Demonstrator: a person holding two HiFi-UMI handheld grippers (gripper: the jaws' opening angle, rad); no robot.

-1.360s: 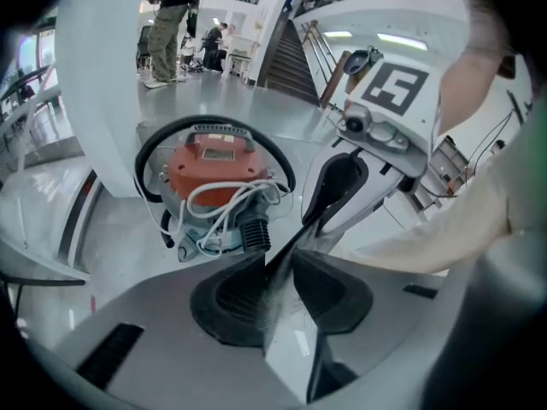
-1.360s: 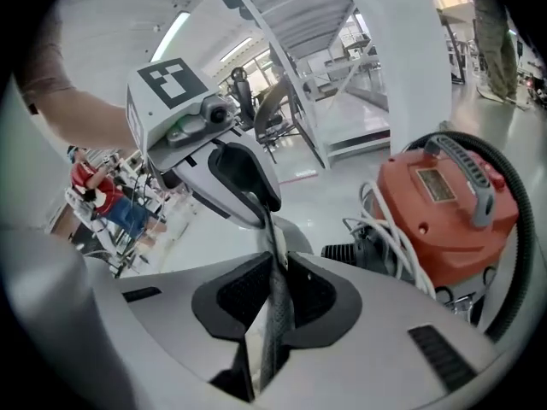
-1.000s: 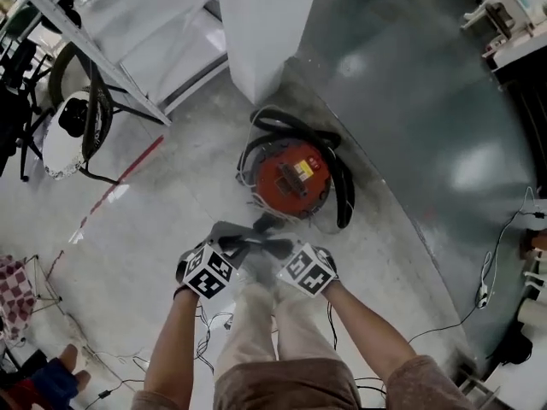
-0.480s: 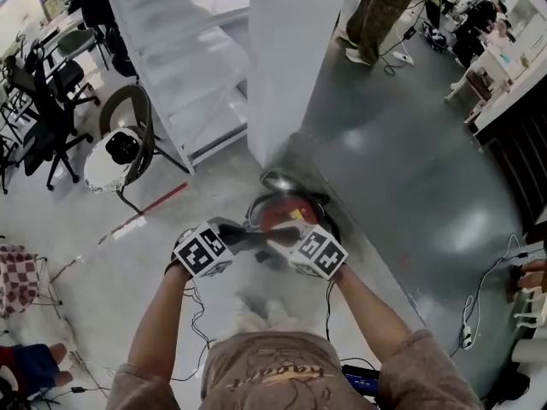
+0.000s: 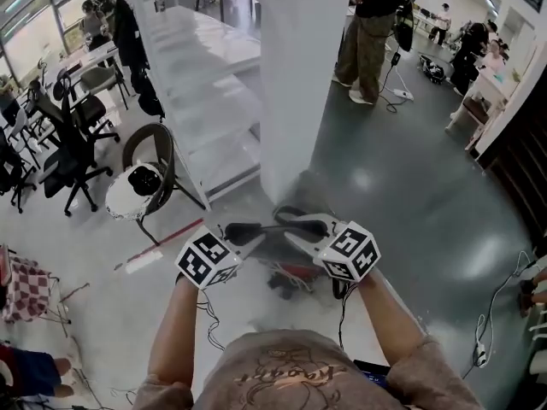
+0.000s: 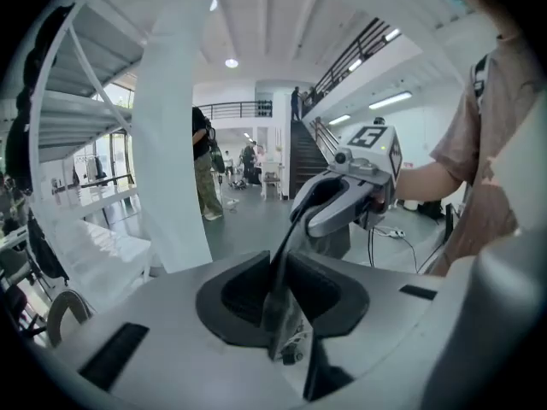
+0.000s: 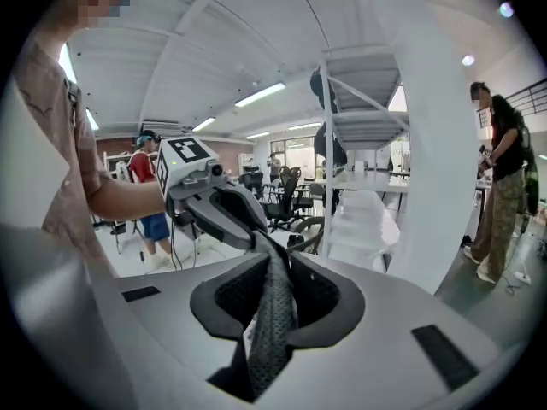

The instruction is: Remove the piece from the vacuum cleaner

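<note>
Room: open hall with a glossy grey floor (image 5: 410,195). White pillar (image 5: 303,84) dead ahead, office chairs (image 5: 73,148) off to the left, a person (image 5: 369,24) standing far back.
Left gripper (image 5: 238,231): my jaws are nearly together, with the pads pressing on one end of the piece (image 5: 273,227). Nothing else is in them.
Why, left: I judge this end to be my anchor, holding the strip taut and clear of the machine.
Piece: a thin dark mesh strip. It spans from gripper to gripper at chest height, off the vacuum cleaner (image 5: 295,276) and well above it.
Right gripper (image 5: 301,224): narrow gap with the other end of the mesh between the pads. The jaws are opening at this moment, though the pads look to be touching the mesh.
Why, right: probably easing off so the left side carries the strip alone. That's my guess.
Vacuum cleaner: on the floor below my hands, near the pillar's foot. Only a red patch and some dark hose show past the grippers, so I can't make out its top.
Left forearm (image 5: 175,340): raised, elbow bent, wrist turned inward.
Right forearm (image 5: 380,323): mirrors it. The jaws face each other and the marker cubes point up and outward.
</note>
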